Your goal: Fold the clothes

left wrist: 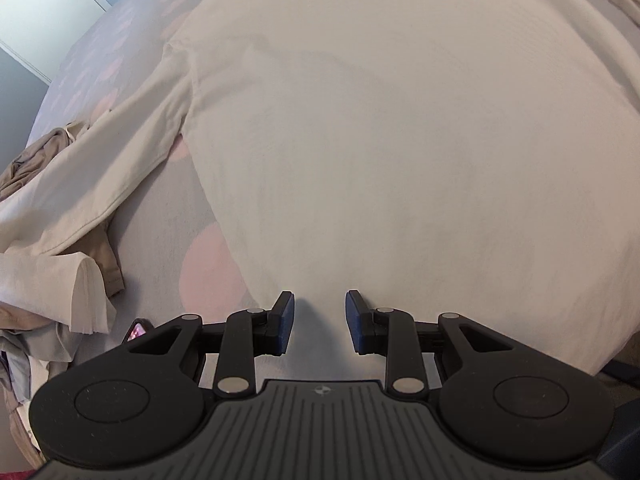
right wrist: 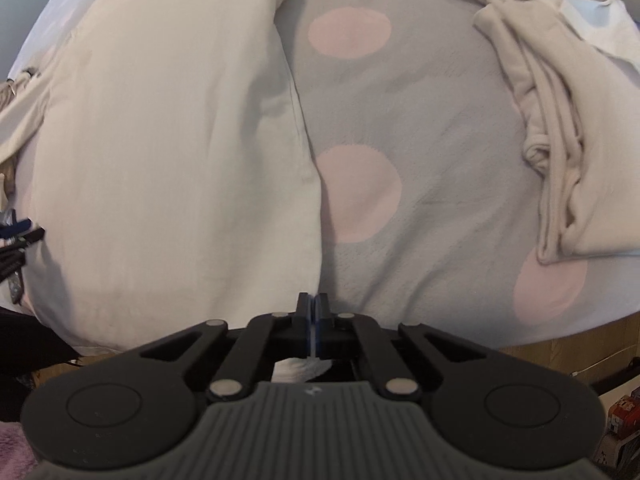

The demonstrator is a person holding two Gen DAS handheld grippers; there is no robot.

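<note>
A grey bedspread (right wrist: pixel 432 104) with pink dots covers the bed. A cream long-sleeved shirt (left wrist: pixel 400 128) lies spread flat across it, one sleeve (left wrist: pixel 100 176) trailing out over a tan garment (left wrist: pixel 36 160). The left claw (left wrist: pixel 320 320) hovers over the shirt's hem, fingers apart. The right claw (right wrist: pixel 313 320) is pinched tight on the shirt's side edge.

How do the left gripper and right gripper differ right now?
The left gripper is open, its blue pads apart and nothing between them; the right gripper is shut on the cream shirt, pinching its edge. The left sits over the middle of the shirt's body, the right at its side edge beside the grey dotted bedspread. Both share the same black build.
</note>
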